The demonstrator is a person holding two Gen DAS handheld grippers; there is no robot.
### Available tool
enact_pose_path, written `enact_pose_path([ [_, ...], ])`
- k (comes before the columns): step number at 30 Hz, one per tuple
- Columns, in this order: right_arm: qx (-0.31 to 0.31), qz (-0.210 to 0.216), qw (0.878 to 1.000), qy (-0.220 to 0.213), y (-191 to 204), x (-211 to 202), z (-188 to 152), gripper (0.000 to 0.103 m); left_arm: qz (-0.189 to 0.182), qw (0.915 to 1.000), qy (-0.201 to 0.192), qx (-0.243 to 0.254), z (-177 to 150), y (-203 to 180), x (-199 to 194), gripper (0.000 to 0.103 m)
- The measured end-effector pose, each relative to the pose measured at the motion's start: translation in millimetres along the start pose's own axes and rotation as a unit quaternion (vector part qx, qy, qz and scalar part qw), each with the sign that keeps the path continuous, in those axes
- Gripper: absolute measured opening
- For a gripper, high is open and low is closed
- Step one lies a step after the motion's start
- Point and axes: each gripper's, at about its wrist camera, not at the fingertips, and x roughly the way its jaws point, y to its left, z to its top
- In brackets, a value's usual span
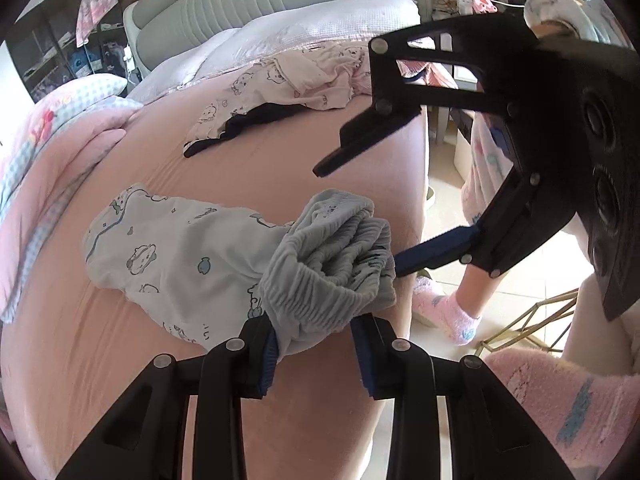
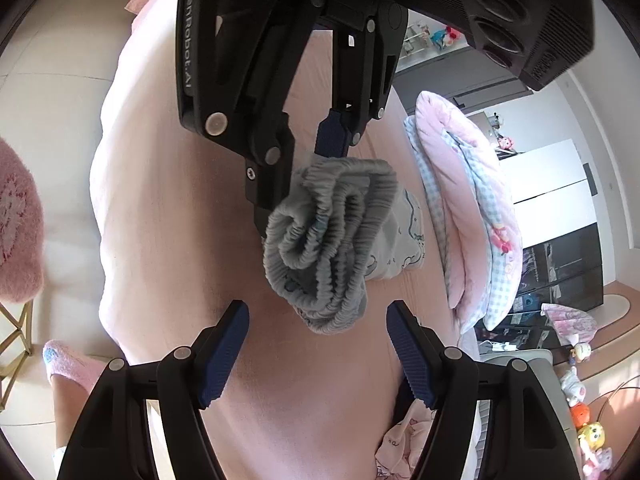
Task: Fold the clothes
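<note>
Left wrist view: left tongs [image 1: 316, 354] clamp blue trousers' waistband [image 1: 332, 268]; right tongs [image 1: 356, 220] wide, empty.

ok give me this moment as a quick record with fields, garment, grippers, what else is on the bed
garment: pale blue printed pants, bunched at the grey elastic waistband
left gripper: shut on the waistband
right gripper: open, holding nothing, fingers either side of the bundle without pressing it
garment position: waistband end lifted, the rest trailing on the pink bed sheet
other clothes: pink printed garment with a dark piece farther up the bed
bedding: folded pink quilt at the side
</note>
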Motion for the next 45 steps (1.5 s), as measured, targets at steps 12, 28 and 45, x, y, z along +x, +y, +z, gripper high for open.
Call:
enact_pose_path([
  [12, 0.029, 0.016, 0.999, 0.0, -13.0, 17.1, 7.2, 0.071, -0.009, 0.9985, -0.012, -0.053, 11.8, 26.3, -4.0, 0.029],
  [28, 0.118, 0.052, 0.992, -0.015, -35.7, 34.6, 21.8, 0.066, 0.008, 0.9934, -0.019, -0.113, 12.6, 65.5, -17.2, 0.029],
  [45, 0.341, 0.163, 0.926, -0.02, -90.8, 43.5, 5.8, 0.034, -0.016, 0.9885, 0.011, -0.15, -18.8, 72.5, -30.1, 0.064],
])
